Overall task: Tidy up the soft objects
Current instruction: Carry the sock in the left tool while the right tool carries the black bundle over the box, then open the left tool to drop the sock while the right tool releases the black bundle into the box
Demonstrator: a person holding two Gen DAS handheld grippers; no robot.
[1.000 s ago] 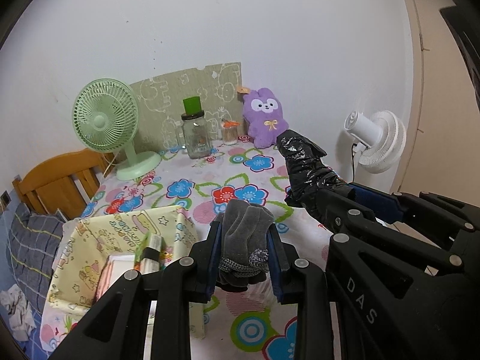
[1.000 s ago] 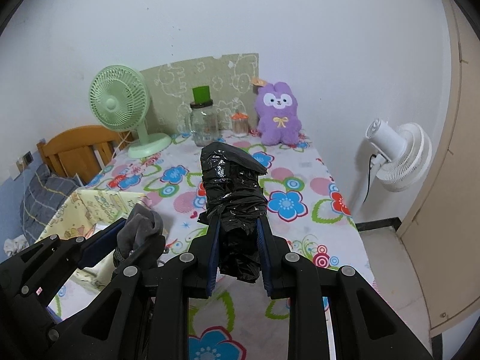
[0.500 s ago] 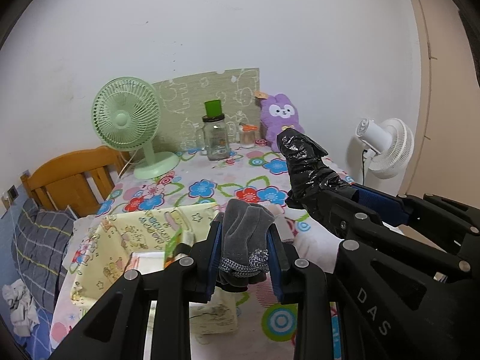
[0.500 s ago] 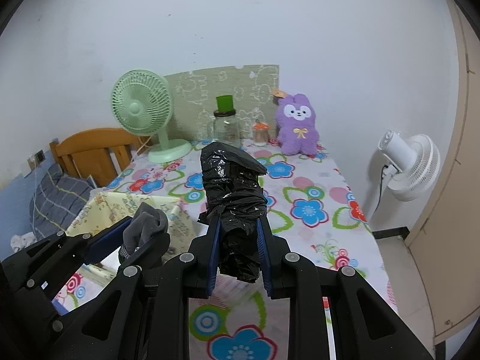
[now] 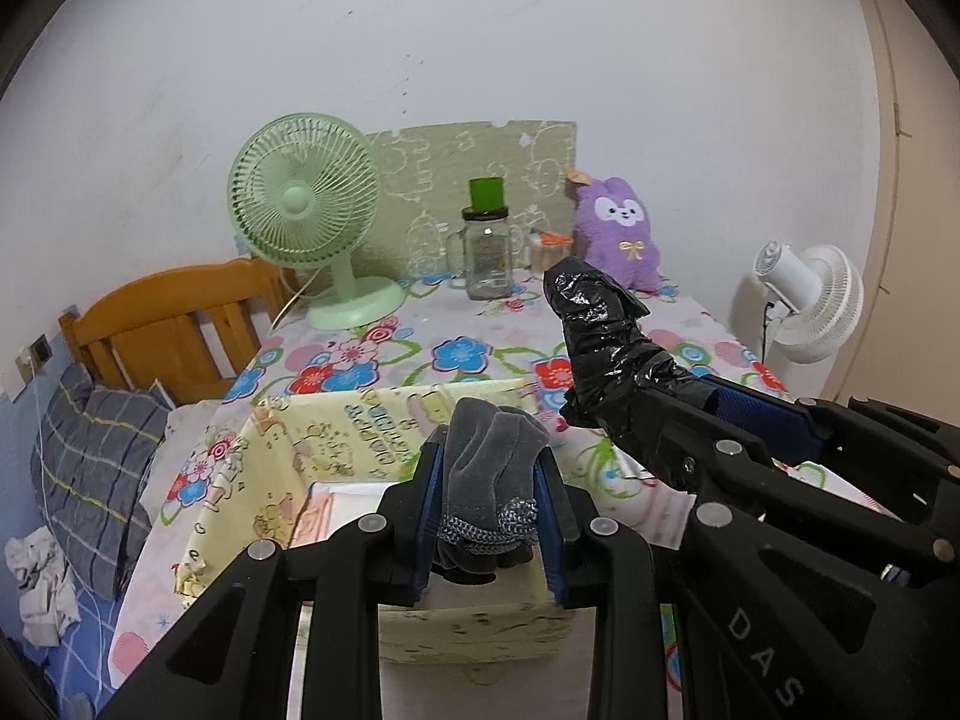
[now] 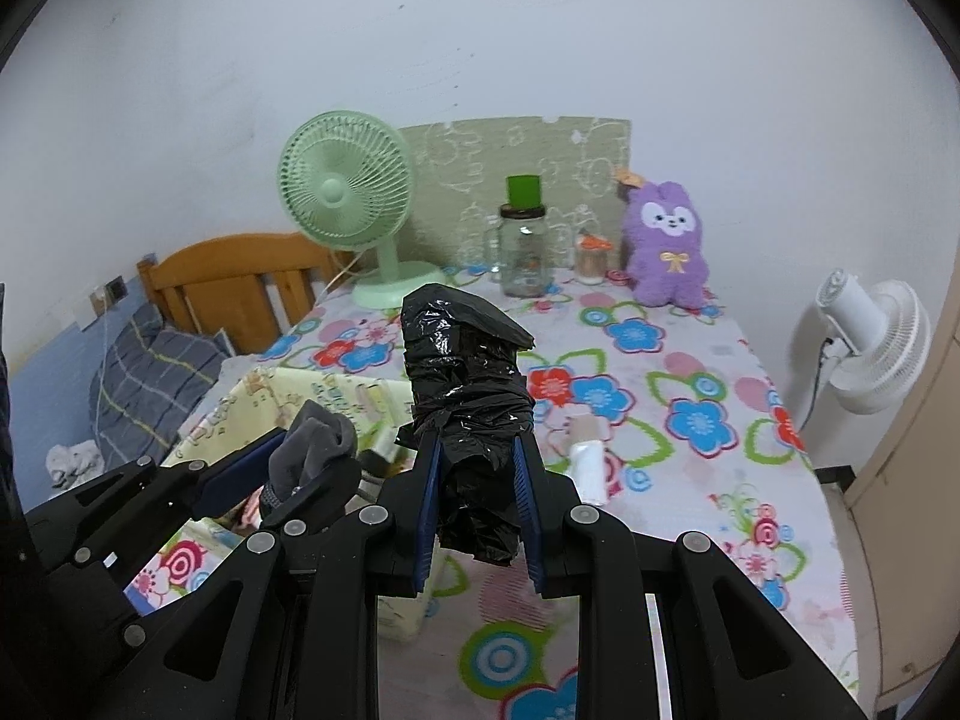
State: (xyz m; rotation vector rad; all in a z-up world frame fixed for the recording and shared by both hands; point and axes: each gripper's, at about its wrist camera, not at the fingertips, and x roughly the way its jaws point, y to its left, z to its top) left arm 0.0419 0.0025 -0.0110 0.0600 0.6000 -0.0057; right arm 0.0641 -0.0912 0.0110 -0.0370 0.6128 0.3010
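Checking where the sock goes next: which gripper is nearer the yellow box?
Left. The left gripper, shut on the grey sock, hangs over the yellow box; the right gripper, shut on the black bag, is beside it, over the tablecloth.

Along the far edge of the flower-patterned table (image 6: 708,420) stand a mint-green desk fan (image 6: 354,204), a clear glass jar with a green lid (image 6: 525,240), a small orange-topped jar (image 6: 591,258) and a purple plush rabbit (image 6: 666,246), closing that side. The pale yellow printed fabric box (image 5: 354,438) fills the near left corner. Between them the middle and right of the tabletop lie open, apart from a small white roll (image 6: 588,468) near the centre.
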